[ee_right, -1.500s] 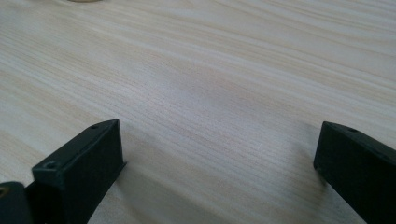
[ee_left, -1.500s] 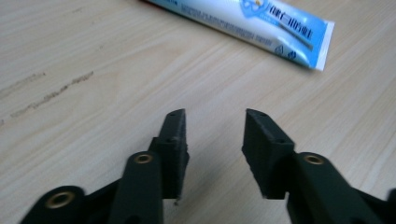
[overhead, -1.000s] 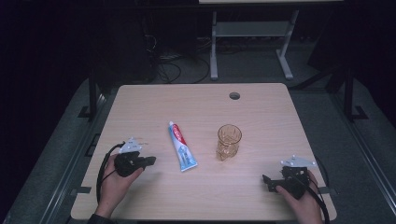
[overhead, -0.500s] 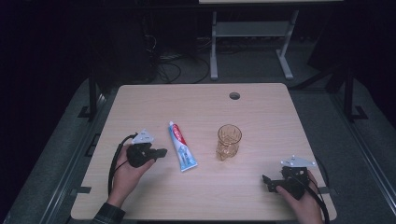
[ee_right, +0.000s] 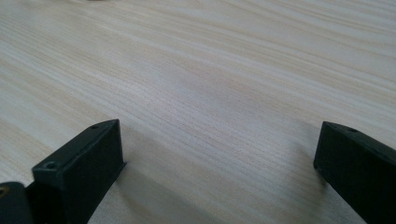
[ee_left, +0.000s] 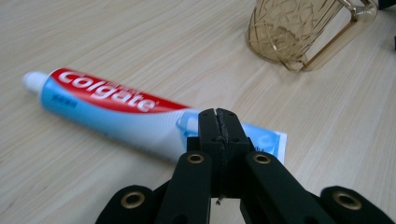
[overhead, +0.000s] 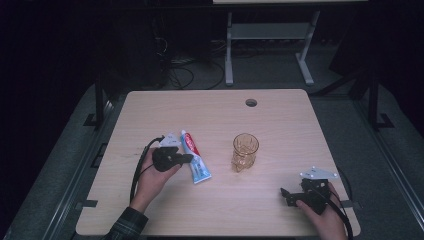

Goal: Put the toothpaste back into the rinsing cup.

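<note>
A red, white and blue toothpaste tube [overhead: 198, 167] lies flat left of the table's middle, cap toward the far side. My left gripper [overhead: 188, 158] is at the tube's left side with its tips over it. In the left gripper view the left gripper [ee_left: 218, 116] has its jaws pressed together with nothing between them, just above the flat tail end of the tube [ee_left: 107, 105]. An amber glass mug [overhead: 245, 151] stands upright right of the tube, and the mug [ee_left: 299, 32] sits beyond the jaws. My right gripper [overhead: 286, 194] rests at the front right; in its own view the right gripper [ee_right: 215, 149] is open over bare wood.
The light wooden table [overhead: 210, 110] has a round cable hole [overhead: 251, 102] near its far edge. A white desk frame [overhead: 265, 30] and cables stand on the dark floor behind. The left gripper's black cable [overhead: 136, 172] loops beside the hand.
My left hand has moved right and away from the front edge, bringing its shut gripper up to the toothpaste tube. The right hand, tube and mug have stayed put.
</note>
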The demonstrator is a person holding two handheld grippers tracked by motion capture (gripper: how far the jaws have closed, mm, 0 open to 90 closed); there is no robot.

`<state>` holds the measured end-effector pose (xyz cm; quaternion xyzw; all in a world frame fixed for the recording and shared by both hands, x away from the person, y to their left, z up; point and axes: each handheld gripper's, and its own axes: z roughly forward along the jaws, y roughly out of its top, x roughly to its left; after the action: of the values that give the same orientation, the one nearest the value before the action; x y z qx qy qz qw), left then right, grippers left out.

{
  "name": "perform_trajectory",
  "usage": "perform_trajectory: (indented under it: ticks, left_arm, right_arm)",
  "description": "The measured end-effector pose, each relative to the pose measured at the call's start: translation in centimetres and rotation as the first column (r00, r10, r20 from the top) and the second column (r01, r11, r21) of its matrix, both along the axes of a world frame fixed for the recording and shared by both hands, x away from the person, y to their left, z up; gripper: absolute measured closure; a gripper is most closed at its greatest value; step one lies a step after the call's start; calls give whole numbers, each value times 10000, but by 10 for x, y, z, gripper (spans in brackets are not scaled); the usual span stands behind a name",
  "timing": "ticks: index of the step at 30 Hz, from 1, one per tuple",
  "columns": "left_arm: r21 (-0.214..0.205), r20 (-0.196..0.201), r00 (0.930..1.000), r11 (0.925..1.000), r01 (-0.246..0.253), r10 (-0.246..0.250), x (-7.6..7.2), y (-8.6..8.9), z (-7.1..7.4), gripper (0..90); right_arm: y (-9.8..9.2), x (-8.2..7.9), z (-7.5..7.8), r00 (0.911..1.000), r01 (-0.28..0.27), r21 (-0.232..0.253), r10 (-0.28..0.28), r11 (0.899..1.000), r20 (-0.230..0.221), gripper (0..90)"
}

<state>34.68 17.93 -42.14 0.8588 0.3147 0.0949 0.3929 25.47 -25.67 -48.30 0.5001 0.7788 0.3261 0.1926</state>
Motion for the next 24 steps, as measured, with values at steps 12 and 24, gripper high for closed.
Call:
perform_trajectory:
  ticks: [12,24]
  left_arm:
    - [92,-103,9993,9993,372,-371,18,-28,-11,900]
    - [542,-423,9972,9965,643,-620,29,-45,-29,900]
  right_arm:
    - [1,0,0,9999,-104,24,104,9999,-25,7]
    - [1,0,0,9998,-208,8,208,9998,-7,7]
